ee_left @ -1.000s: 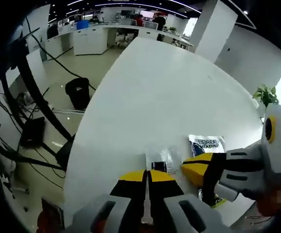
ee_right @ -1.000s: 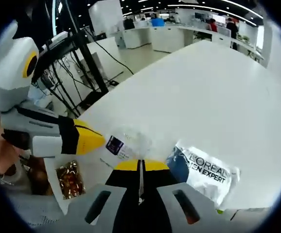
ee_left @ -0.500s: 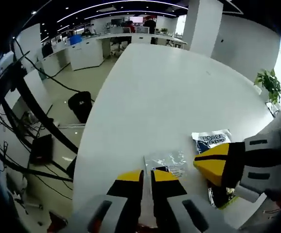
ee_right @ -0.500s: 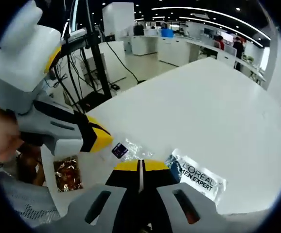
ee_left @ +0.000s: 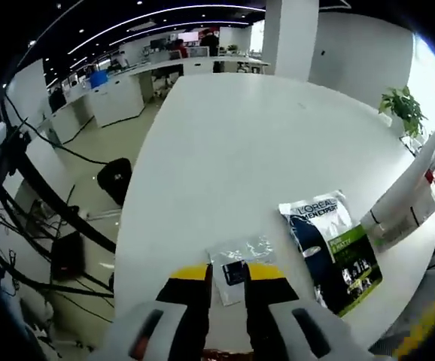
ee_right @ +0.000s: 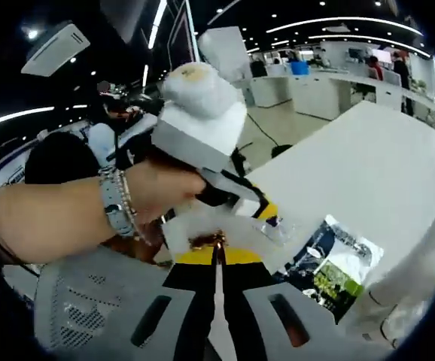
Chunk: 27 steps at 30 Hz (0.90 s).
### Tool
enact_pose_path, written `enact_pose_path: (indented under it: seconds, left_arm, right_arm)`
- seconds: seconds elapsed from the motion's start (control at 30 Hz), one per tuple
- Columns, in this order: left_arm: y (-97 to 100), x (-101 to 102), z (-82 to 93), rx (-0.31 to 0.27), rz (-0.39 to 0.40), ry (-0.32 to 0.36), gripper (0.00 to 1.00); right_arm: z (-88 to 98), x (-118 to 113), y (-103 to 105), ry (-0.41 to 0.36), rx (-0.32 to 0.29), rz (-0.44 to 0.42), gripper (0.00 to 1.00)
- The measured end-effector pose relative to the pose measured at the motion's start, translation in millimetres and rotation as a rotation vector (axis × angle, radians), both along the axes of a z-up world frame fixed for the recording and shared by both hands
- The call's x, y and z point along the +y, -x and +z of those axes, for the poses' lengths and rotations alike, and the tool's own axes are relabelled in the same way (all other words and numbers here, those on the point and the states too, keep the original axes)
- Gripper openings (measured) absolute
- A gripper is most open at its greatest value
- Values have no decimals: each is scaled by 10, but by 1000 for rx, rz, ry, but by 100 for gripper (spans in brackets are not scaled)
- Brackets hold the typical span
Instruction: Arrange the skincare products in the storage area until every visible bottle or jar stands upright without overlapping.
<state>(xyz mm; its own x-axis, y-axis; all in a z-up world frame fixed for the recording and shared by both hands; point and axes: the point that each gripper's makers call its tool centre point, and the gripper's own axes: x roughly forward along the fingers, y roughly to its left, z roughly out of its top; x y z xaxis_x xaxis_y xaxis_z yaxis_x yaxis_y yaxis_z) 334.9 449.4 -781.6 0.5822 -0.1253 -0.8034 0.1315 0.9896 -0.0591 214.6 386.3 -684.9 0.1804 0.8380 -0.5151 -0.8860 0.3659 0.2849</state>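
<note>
Clear sachet (ee_left: 238, 259) flat at 12 o'clock off left gripper (ee_left: 227, 272), jaws slightly parted astride its near edge; right gripper (ee_right: 217, 256) closed, empty.

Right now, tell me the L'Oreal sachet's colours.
The sachet is white on top, dark blue and green below; clearest in the left gripper view.

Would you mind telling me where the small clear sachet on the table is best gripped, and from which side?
Probably by its near edge. The clear sachet lies flat on the white table, just ahead of the left gripper, with the L'Oreal pouch close on one side. Come in low from the gripper's side, one jaw sliding under that edge.
</note>
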Motion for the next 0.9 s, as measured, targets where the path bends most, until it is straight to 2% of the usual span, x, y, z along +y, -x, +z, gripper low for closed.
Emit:
enact_pose_path:
  seconds: [0.07, 0.13, 0.2, 0.27, 0.37, 0.4, 0.43, 0.6, 0.73, 0.9]
  left_arm:
    - [15, -59, -21, 12, -13, 16, 19]
    - [25, -86, -60, 23, -15, 20, 19]
    - [40, -93, -108, 36, -16, 10, 21]
    - [61, -104, -165, 48, -18, 0, 22]
    - [110, -83, -274, 77, -28, -41, 22]
    - [1, -100, -209, -12, -31, -37, 22]
    - [51, -111, -246, 17, -36, -41, 21]
    - [-36, -174, -224, -74, -72, -66, 18]
    - [-103, -209, -224, -91, -90, -66, 17]
    - [-162, -227, -220, -83, -104, -70, 17]
  right_arm:
    - [108, -150, 144, -25, 4, 10, 1]
    - [143, -296, 213, -50, 21, -16, 1]
    - [75, -439, 227, -34, 27, -52, 1]
    - [-36, -570, 205, -7, 6, -91, 1]
    - [-161, -666, 150, 37, -3, -112, 1]
    - [-171, -680, 129, 39, 2, -121, 1]
    - [-154, -686, 100, 31, 11, -131, 1]
    - [-67, -681, 44, -1, -8, -144, 1]
    - [-71, -659, 92, -8, 20, -126, 1]
    - [-68, -646, 106, -8, 9, -114, 1]
